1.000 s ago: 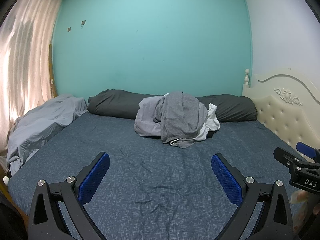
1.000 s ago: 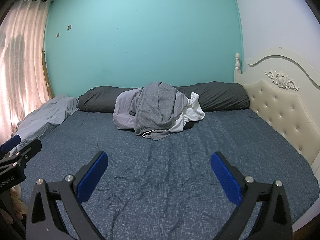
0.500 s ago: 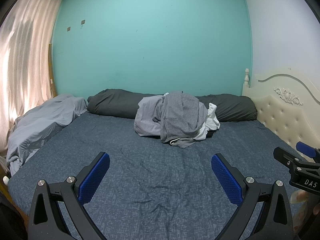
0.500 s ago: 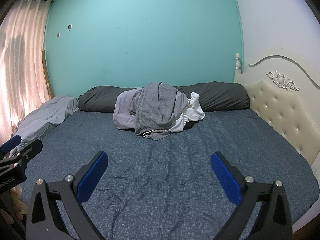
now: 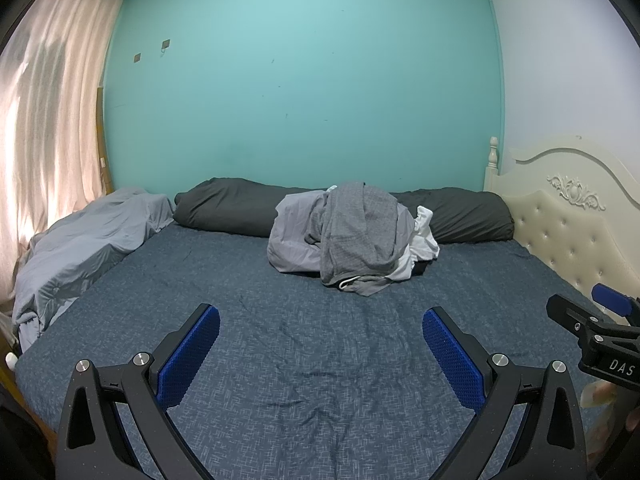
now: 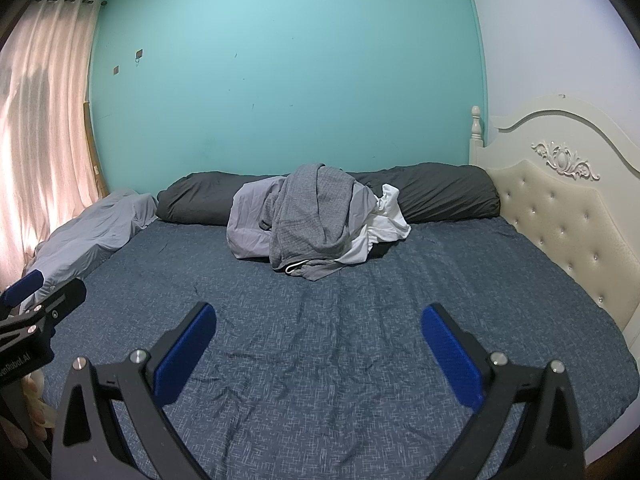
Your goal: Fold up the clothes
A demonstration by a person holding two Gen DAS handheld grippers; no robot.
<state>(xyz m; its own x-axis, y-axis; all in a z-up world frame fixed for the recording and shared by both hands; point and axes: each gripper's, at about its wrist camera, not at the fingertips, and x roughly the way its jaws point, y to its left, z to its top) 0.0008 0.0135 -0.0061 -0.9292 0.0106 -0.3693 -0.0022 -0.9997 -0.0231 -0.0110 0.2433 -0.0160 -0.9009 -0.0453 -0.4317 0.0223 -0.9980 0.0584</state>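
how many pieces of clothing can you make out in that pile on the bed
3 visible: a dark grey knit garment draped over the top, a light grey garment under it on the left, and a white garment poking out on the right. More may be buried underneath.

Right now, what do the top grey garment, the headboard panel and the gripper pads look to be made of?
Grey garment: soft knit, likely cotton jersey; matte, limp folds. Headboard panel: cream padded leatherette, probably; button tufting, slight sheen. Right gripper pads: blue textured rubber or plastic; dotted grip pattern.

Bare bedsheet [image 5: 320, 352] before clothes pile [image 5: 352, 236].
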